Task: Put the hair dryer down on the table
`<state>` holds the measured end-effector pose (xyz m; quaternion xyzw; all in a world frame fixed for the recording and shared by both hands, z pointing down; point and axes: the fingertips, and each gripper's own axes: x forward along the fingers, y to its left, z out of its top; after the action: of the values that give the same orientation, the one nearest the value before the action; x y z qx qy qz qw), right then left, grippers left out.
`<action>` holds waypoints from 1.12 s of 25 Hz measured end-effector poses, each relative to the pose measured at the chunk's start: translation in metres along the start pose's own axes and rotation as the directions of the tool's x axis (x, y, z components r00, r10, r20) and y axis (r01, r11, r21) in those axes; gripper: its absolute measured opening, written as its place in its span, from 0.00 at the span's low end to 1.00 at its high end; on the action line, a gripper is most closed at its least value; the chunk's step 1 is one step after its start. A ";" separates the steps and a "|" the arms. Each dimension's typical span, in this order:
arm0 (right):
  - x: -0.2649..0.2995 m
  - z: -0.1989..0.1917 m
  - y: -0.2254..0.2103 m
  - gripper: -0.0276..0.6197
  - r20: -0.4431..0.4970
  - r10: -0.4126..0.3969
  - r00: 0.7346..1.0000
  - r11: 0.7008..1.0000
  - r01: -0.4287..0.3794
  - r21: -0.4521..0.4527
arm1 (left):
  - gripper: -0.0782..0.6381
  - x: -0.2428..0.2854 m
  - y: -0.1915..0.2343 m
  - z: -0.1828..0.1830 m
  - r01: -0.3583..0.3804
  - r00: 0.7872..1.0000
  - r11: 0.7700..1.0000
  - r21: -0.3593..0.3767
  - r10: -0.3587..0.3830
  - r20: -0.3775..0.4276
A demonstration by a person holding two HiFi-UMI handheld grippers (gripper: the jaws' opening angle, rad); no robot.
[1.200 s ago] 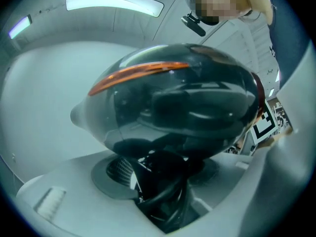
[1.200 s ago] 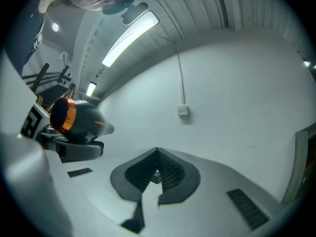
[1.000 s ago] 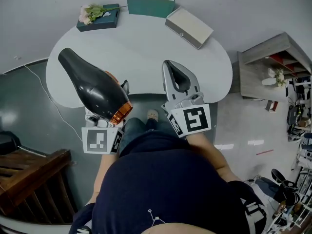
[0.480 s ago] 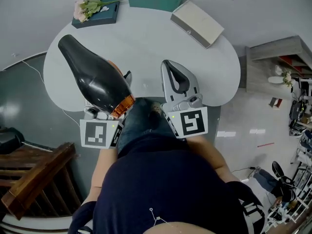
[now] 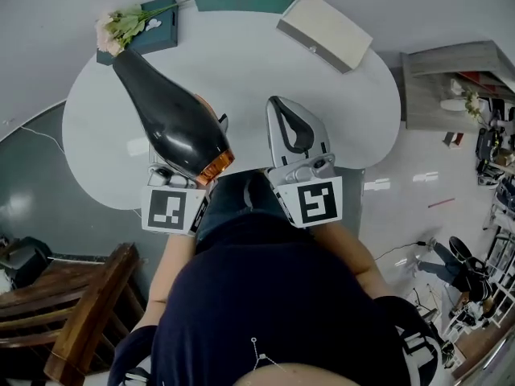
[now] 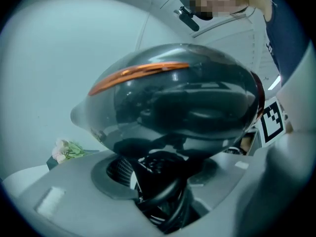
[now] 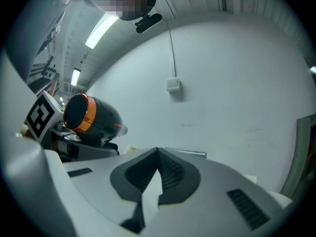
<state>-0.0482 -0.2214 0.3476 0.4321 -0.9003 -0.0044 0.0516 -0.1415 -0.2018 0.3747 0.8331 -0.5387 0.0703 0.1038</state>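
My left gripper (image 6: 163, 199) pinches the black hair dryer (image 5: 169, 111) by its handle, with the cord bunched between the jaws. The dryer is over the near left part of the white table (image 5: 257, 63), its narrow end pointing far-left toward the flowers (image 5: 121, 29). My right gripper (image 5: 282, 107), just to the right, is pressed together on nothing.

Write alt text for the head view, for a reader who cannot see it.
The left gripper holds a glossy black hair dryer with an orange band over a rounded white table. The right gripper, shut and empty, hovers beside it.
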 end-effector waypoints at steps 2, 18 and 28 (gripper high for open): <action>0.009 -0.007 0.000 0.02 -0.024 -0.023 0.999 0.999 0.023 0.030 | 0.47 0.008 0.010 -0.009 0.028 0.999 1.000 -0.007 -0.028 -0.020; 0.024 -0.045 -0.026 0.02 -0.154 -0.120 0.981 0.992 0.115 -0.046 | 0.47 0.069 0.021 -0.054 0.212 0.965 0.977 0.038 -0.203 -0.166; 0.042 -0.075 -0.045 0.02 -0.192 -0.051 0.980 0.998 0.046 -0.031 | 0.47 0.113 0.020 -0.071 0.195 0.940 0.979 0.065 -0.167 -0.296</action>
<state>-0.0321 -0.2798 0.4239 0.4515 -0.8802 0.0243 0.1440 -0.1134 -0.2920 0.4711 0.8639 -0.4349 0.2064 0.1481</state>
